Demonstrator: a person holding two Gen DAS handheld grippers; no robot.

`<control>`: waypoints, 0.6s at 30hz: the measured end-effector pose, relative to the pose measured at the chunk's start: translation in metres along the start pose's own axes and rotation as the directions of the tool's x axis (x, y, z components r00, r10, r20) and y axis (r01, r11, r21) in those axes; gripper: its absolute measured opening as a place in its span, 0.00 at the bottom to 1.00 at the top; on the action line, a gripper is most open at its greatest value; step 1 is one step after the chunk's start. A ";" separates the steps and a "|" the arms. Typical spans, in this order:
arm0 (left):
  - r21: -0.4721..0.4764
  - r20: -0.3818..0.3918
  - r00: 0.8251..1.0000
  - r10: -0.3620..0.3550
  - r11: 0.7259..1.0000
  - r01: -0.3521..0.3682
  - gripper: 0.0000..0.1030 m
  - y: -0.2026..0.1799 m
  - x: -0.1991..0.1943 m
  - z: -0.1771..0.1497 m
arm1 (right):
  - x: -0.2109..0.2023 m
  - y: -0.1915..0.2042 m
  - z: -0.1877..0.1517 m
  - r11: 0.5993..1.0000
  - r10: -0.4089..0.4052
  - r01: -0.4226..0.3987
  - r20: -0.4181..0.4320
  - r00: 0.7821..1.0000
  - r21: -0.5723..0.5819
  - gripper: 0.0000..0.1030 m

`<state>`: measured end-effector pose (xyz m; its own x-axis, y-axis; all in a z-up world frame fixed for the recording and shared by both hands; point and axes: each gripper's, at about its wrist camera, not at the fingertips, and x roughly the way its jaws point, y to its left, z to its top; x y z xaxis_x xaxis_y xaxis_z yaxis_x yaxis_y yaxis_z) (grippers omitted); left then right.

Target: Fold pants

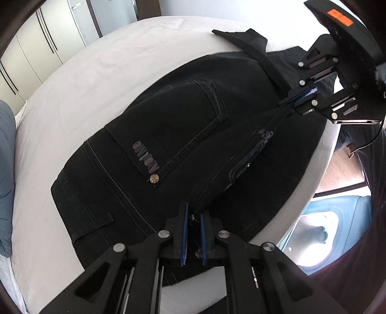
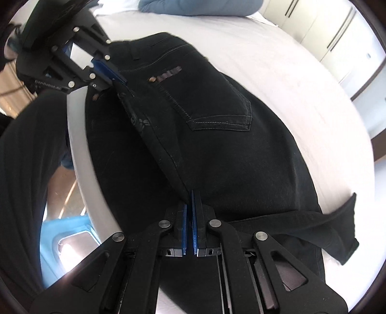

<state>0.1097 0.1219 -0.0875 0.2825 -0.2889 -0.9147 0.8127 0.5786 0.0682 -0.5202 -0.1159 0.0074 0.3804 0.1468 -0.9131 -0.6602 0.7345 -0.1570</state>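
Observation:
Black pants [image 1: 168, 125] lie on a white bed [image 1: 72, 79], back side up, with a stitched pocket [image 1: 178, 130] and a printed label. My left gripper [image 1: 193, 213] is shut on the pants' edge at the waist end. My right gripper [image 1: 289, 103] is shut on the same raised edge farther along, so a ridge of cloth runs between the two. In the right wrist view the pants [image 2: 229, 145] spread ahead, my right gripper [image 2: 190, 195] pinches the fold, and the left gripper [image 2: 120, 81] shows at upper left. A loose strip of cloth [image 2: 337, 222] sticks out at the right.
A blue-grey cushion [image 1: 6, 169] lies at the bed's left side, also the cushion [image 2: 200, 6] in the right wrist view. Pale wardrobes [image 1: 43, 41] stand behind. A light blue plastic object [image 1: 337, 222] sits on the floor beside the bed. A person's dark clothing [image 2: 24, 169] is close by.

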 end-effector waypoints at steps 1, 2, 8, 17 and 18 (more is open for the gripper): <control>0.002 0.000 1.000 -0.001 1.000 0.001 0.08 0.001 0.000 0.000 | -0.001 0.006 0.000 1.000 -0.010 0.010 -0.002 1.000 -0.010 0.02; 0.001 0.000 1.000 -0.004 1.000 0.004 0.08 0.002 -0.003 0.011 | -0.003 0.015 -0.001 0.999 -0.027 0.027 -0.001 1.000 -0.029 0.02; 0.060 -0.018 1.000 0.009 0.998 -0.008 0.08 0.008 0.000 0.012 | -0.009 0.044 -0.009 0.991 -0.090 0.089 -0.005 0.996 -0.100 0.02; 0.059 -0.020 1.000 -0.006 0.998 0.007 0.09 0.033 0.021 0.017 | 0.001 0.072 0.003 0.978 -0.145 0.141 -0.012 0.989 -0.156 0.02; 0.060 -0.020 1.000 -0.002 0.998 0.004 0.09 0.032 0.020 0.010 | 0.004 0.081 0.002 0.974 -0.155 0.151 -0.013 0.988 -0.167 0.02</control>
<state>0.1464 0.1272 -0.0997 0.2702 -0.2749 -0.9227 0.8428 0.5309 0.0886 -0.5703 -0.0544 -0.0083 0.4701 0.0224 -0.8823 -0.6939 0.6271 -0.3538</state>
